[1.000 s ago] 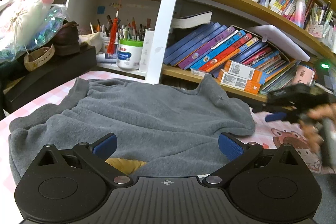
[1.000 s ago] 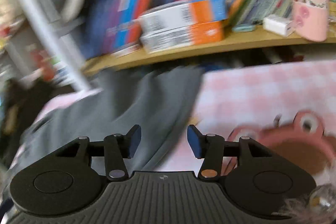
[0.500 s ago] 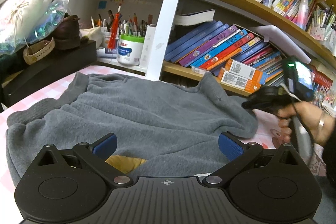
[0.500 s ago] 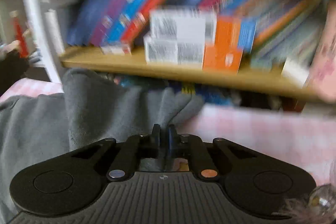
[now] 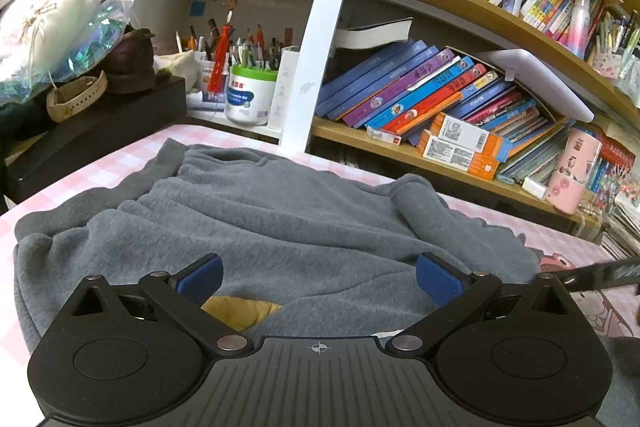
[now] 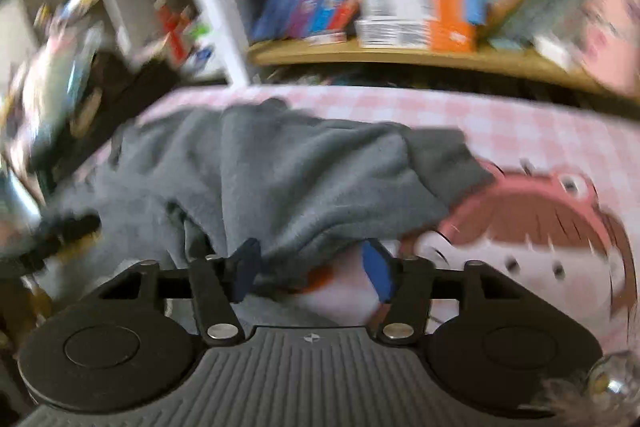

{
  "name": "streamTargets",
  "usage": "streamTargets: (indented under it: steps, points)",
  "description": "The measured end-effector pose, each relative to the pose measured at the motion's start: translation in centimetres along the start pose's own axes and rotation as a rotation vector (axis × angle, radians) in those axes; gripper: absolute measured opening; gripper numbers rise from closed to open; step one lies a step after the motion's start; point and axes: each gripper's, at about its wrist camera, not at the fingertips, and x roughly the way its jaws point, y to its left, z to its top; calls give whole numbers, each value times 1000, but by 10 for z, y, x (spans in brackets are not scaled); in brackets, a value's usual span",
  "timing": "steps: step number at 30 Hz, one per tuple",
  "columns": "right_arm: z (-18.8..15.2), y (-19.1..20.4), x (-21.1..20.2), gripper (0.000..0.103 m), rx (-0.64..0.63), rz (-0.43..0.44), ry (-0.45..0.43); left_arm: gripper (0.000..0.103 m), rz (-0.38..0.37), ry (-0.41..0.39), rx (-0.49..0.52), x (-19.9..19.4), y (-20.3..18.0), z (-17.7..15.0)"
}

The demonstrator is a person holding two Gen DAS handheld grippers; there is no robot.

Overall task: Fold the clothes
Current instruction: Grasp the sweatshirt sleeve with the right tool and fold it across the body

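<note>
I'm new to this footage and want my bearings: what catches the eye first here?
A rumpled grey garment lies spread over the pink checked cloth, filling the middle of both views. Behind it, crowded shelves hold slanting books and a green-lidded pen pot. The left gripper hangs wide open over the near hem; the right gripper is opening at the garment's right edge.
</note>
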Motion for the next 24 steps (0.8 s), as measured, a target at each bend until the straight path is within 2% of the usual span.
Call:
streamTargets:
  steps: [3, 6, 10, 13, 15, 17, 18, 20, 24]
  points:
    - [8, -40, -11, 57, 226, -4, -21, 103, -2, -1, 5, 0, 0, 0]
    - [13, -67, -4, 57, 379, 3, -19, 103, -3, 1, 5, 0, 0, 0]
    - [26, -71, 24, 56, 447, 2, 4, 103, -3, 10, -9, 1, 2, 0]
    - [34, -64, 41, 45, 418, -50, 7, 103, -6, 18, -19, 3, 3, 0]
    - [39, -57, 50, 21, 363, -102, 2, 103, -7, 22, -27, 4, 5, 1]
    - [36, -57, 48, 10, 331, -131, -9, 103, -9, 24, -35, 4, 6, 0]
    - [34, -59, 46, 8, 320, -142, -18, 103, -9, 23, -36, 4, 6, 0]
    - [29, -67, 27, 7, 328, -177, -92, 103, -8, 20, -37, 4, 7, 0]
    - [11, -89, -36, 7, 356, -315, -320, 103, -10, 15, -27, 2, 4, 0]
